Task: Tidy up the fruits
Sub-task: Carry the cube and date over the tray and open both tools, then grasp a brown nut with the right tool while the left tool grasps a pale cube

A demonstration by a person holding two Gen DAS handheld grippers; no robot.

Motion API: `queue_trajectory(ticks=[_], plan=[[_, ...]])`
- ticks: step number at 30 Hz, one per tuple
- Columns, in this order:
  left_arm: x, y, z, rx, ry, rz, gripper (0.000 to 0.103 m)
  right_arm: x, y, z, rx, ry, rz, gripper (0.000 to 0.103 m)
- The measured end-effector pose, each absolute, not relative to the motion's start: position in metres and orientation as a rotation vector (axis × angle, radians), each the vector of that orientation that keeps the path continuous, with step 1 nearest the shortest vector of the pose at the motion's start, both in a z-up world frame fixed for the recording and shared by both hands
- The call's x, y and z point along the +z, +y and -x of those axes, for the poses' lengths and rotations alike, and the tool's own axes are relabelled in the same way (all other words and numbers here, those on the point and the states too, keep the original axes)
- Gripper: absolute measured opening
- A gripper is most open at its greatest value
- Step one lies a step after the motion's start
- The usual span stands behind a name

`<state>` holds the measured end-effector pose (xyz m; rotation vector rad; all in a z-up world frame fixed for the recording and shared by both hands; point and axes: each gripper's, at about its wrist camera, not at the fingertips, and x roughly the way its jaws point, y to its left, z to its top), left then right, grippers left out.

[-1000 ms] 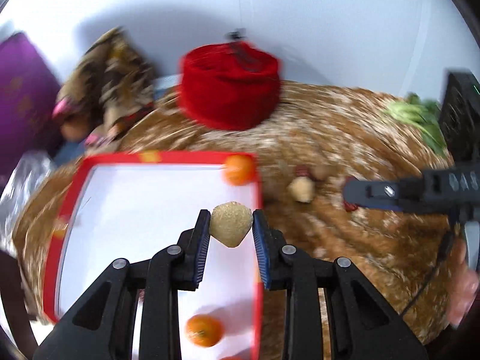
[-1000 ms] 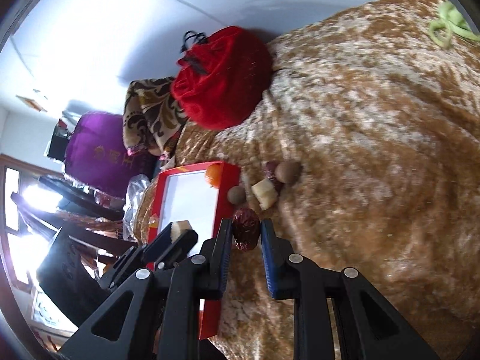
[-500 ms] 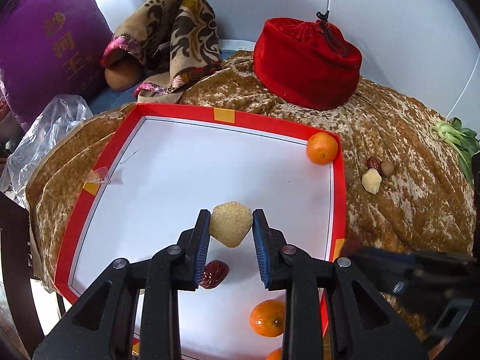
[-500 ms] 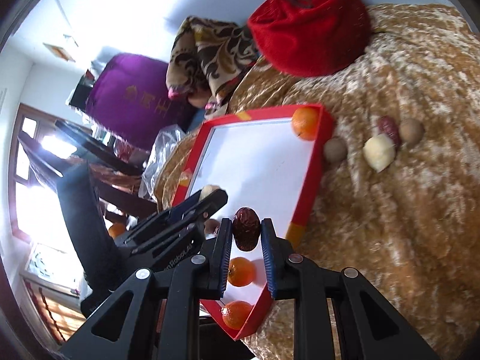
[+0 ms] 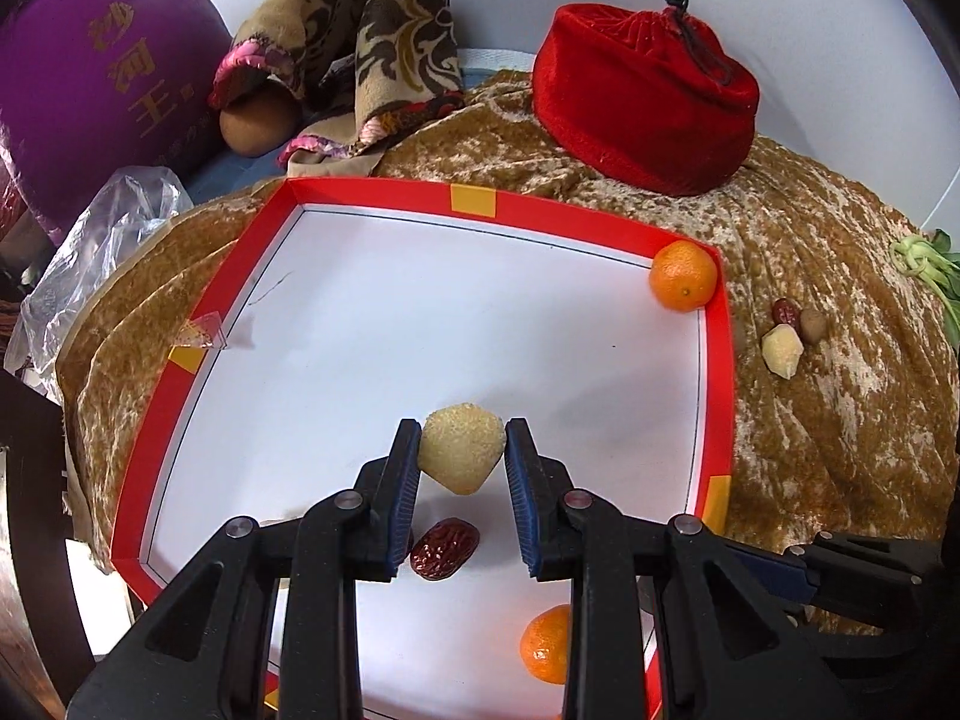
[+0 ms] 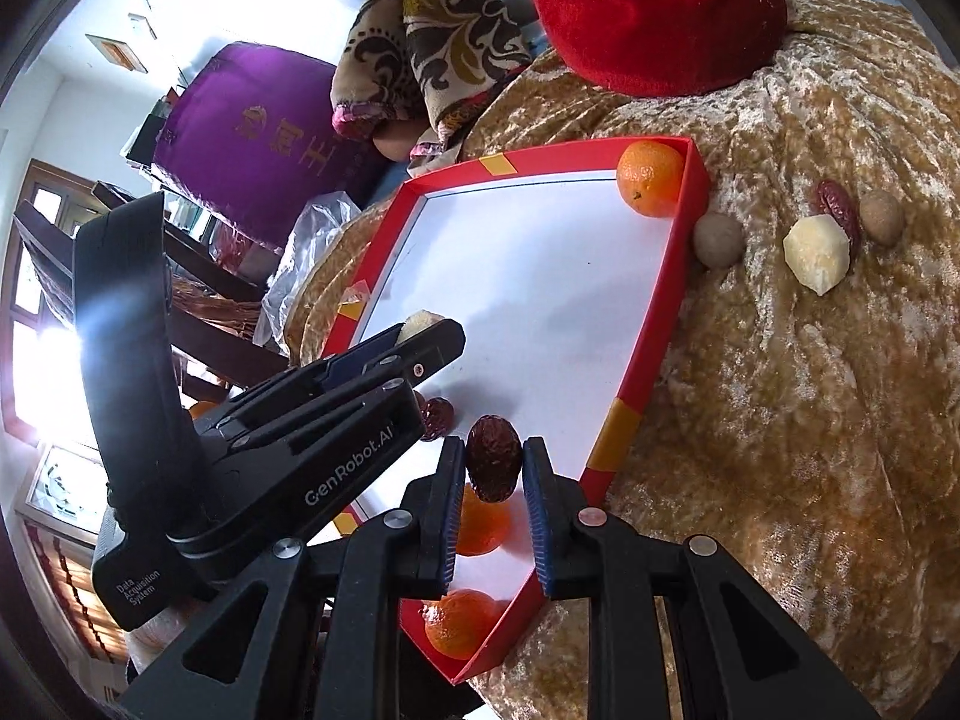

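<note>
My left gripper point(image 5: 461, 459) is shut on a pale yellow rough fruit point(image 5: 461, 455) and holds it above the white floor of the red-rimmed tray point(image 5: 384, 187). My right gripper point(image 6: 493, 468) is shut on a dark red date point(image 6: 493, 463) over the tray's near right corner point(image 6: 630, 420). In the tray lie another date point(image 5: 445, 547), an orange in the far right corner point(image 5: 683, 275) and oranges near the front point(image 5: 545, 643). Outside the tray on the brown cloth lie a pale chunk point(image 6: 817, 257), a date point(image 6: 835, 205) and two brown round fruits point(image 6: 719, 239).
A red velvet pouch point(image 5: 648, 97) stands behind the tray. A patterned cloth point(image 5: 354, 42), a purple cushion point(image 5: 96, 78) and a clear plastic bag point(image 5: 90, 246) lie at the far left. Green leaves point(image 5: 924, 267) lie at the right edge.
Both grippers have swung left from the loose fruits on the cloth to above the tray, each still holding its fruit. The right gripper has come in beside the left.
</note>
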<state>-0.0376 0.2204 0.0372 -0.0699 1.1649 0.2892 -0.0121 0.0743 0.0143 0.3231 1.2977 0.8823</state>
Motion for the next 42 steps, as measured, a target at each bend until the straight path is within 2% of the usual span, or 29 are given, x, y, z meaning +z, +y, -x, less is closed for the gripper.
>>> queue_trajectory(ticks=[10,20,26,39,42], plan=[[0.035,0.221,0.034,0.316,1.17,0.054,0.026,0.015,0.073,0.01,0.885,1.317,-0.322,0.023],[0.062,0.184,0.027,0.207,1.017,-0.054,0.029,0.043,0.001,-0.032,0.796,1.23,-0.532,0.023],[0.062,0.152,0.015,0.128,0.957,-0.147,0.037,0.027,-0.053,-0.071,0.644,1.237,-0.684,0.023],[0.056,0.122,0.018,0.03,0.967,-0.237,0.037,-0.005,-0.055,-0.097,0.516,1.295,-0.619,0.023],[0.056,0.123,0.018,0.033,0.97,-0.236,0.037,-0.009,-0.049,-0.1,0.506,1.299,-0.603,0.027]])
